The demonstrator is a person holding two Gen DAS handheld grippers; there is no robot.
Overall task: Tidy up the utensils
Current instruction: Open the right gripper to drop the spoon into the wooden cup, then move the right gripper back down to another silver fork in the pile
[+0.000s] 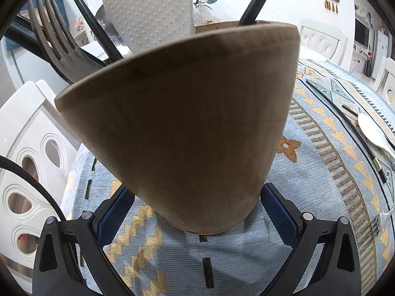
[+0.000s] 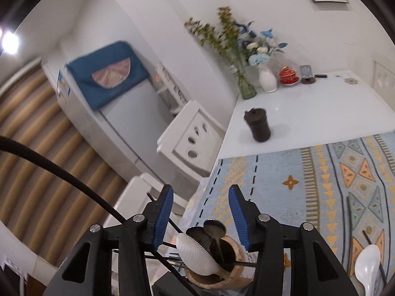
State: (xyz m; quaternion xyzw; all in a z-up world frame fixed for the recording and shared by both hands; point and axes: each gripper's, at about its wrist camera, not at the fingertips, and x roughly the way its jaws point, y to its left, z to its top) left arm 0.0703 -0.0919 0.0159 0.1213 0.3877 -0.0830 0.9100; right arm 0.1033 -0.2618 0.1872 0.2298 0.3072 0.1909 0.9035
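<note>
Basically the left gripper [image 1: 197, 212] pinches the wooden holder [image 1: 187, 123] low on its body, tilting its mouth toward 1 o'clock so utensils drop in easily; dotted paddle [image 1: 148, 12], fork [image 1: 53, 39] and black chopsticks [image 1: 256, 0] already stand inside. Right gripper [image 2: 201, 218] is spread and empty just above the holder's mouth. Likely next: white spoon [image 2: 367, 268] and loose chopsticks [image 2: 349, 234] on the counter [image 2: 296, 113] cloth at 4 o'clock.

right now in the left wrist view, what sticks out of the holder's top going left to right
dark fork → white dimpled rice paddle → black chopstick, all rising above the brown utensil holder
</note>
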